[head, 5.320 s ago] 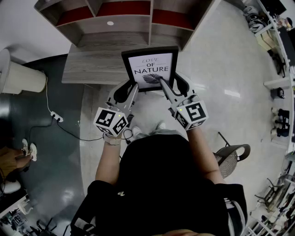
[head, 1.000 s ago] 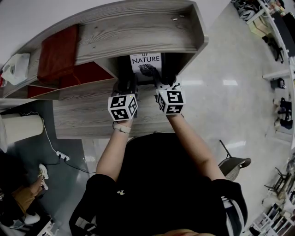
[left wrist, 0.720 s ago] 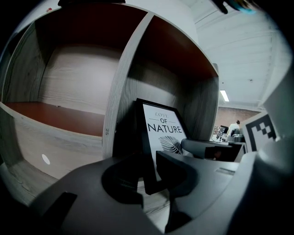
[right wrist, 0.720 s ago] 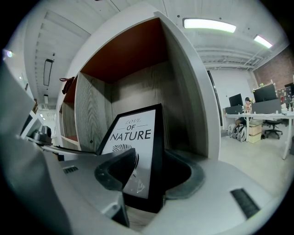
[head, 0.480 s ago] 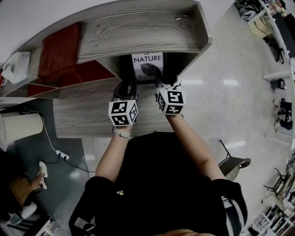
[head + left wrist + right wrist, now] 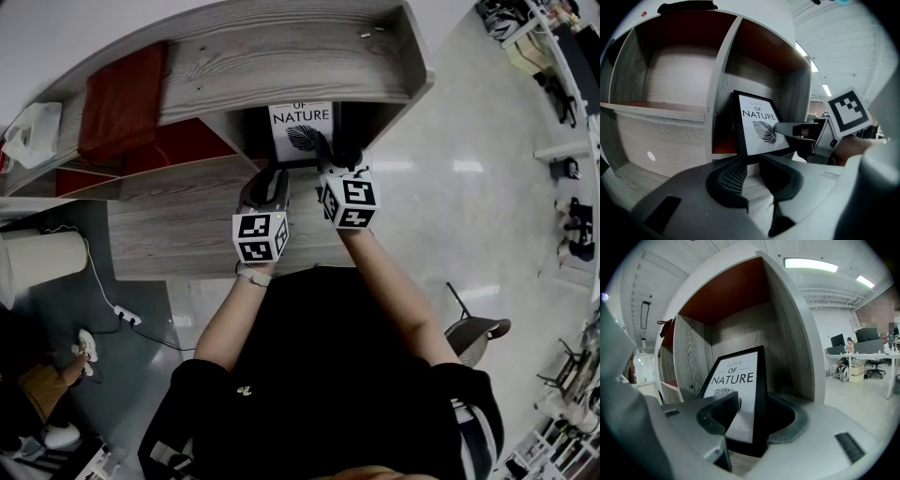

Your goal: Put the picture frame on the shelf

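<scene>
Now: frame in the shelf, one gripper off

Inside the right-hand compartment of the shelf point(image 6: 281, 56), the picture frame point(image 6: 302, 127) stands upright, print facing out. The right hand-held gripper point(image 6: 752, 401) is clenched on the frame's right edge. The left hand-held gripper point(image 6: 751, 161) sits just short of the frame, jaws slightly apart and holding nothing.

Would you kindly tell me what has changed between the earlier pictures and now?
The frame went from in front of the person into the shelf's right compartment. In the last second the left gripper let go and drew back toward the person; its jaws stand apart, empty. The right gripper stays shut on the frame's edge.
</scene>
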